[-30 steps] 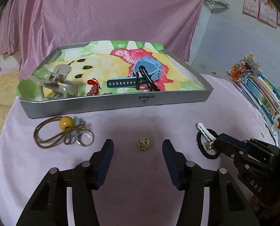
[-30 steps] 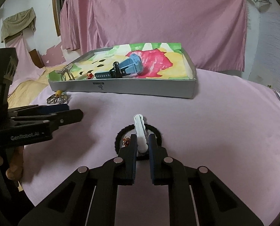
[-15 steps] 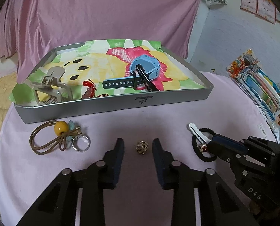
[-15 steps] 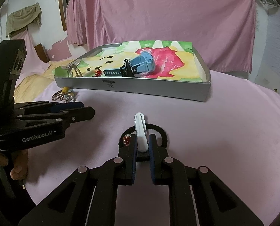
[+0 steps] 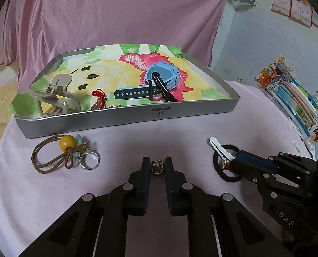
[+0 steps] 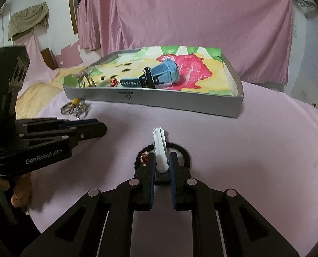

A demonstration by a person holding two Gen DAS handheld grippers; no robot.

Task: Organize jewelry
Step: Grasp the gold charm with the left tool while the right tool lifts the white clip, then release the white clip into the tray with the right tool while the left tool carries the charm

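My left gripper [image 5: 157, 167] is shut on a small gold bead [image 5: 157, 167] on the pink cloth. My right gripper [image 6: 161, 164] is shut on a white hair clip [image 6: 159, 147] that lies across a black hair tie [image 6: 183, 153] with red beads; both also show in the left wrist view [image 5: 220, 150]. The grey tray [image 5: 124, 120] behind holds a blue watch [image 5: 159, 79], a beige claw clip [image 5: 56, 98] and a red charm [image 5: 99, 100]. A brown hair tie with a yellow bead [image 5: 66, 143] and a silver ring [image 5: 90, 160] lie in front of the tray's left end.
A packet of colourful stationery [image 5: 291, 98] lies at the right edge of the table. Pink curtains hang behind the tray. The left gripper's body [image 6: 47, 137] sits at the left of the right wrist view.
My left gripper has closed from wide open onto the gold bead. My right gripper has stayed shut on the white clip.
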